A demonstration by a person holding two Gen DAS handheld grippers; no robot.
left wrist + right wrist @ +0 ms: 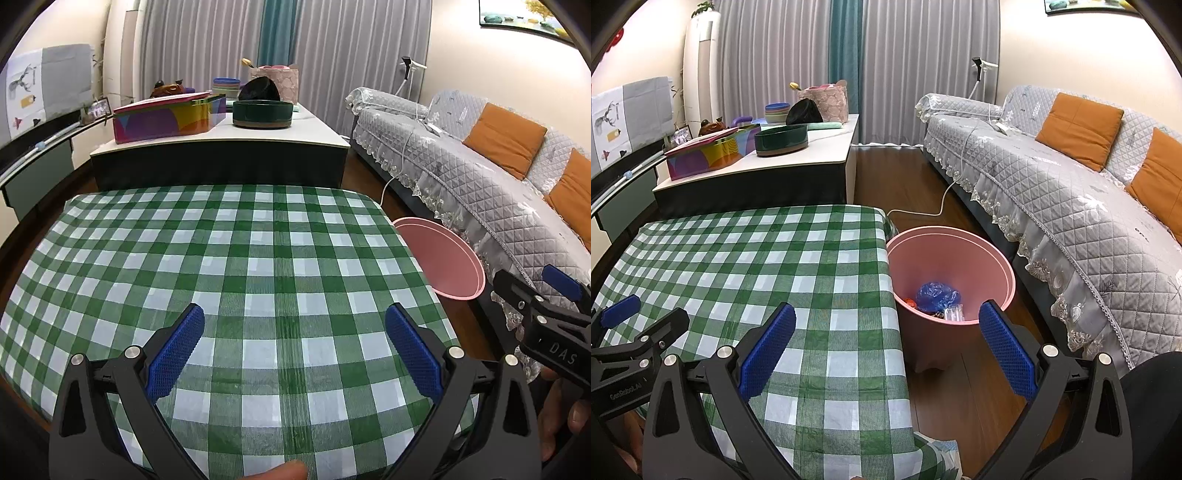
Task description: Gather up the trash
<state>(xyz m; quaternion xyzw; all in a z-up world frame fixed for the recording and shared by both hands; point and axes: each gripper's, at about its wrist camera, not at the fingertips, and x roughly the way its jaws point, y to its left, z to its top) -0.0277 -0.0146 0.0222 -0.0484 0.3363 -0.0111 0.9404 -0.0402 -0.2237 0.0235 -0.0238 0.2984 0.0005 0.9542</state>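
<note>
Left tool hangs spread and empty over the checked surface, which shows no trash. Right tool, likewise spread and empty, faces the pink bin at the surface's right edge; blue bag and wrappers lie inside. Collection looks finished.

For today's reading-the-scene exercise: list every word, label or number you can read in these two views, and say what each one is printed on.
"DAS": on the right gripper, black body, left wrist view.
"GenRobot.AI", small and partly blurred, so uncertain: on the left gripper, right wrist view.
Wall poster: pictures only; no readable text.
</note>
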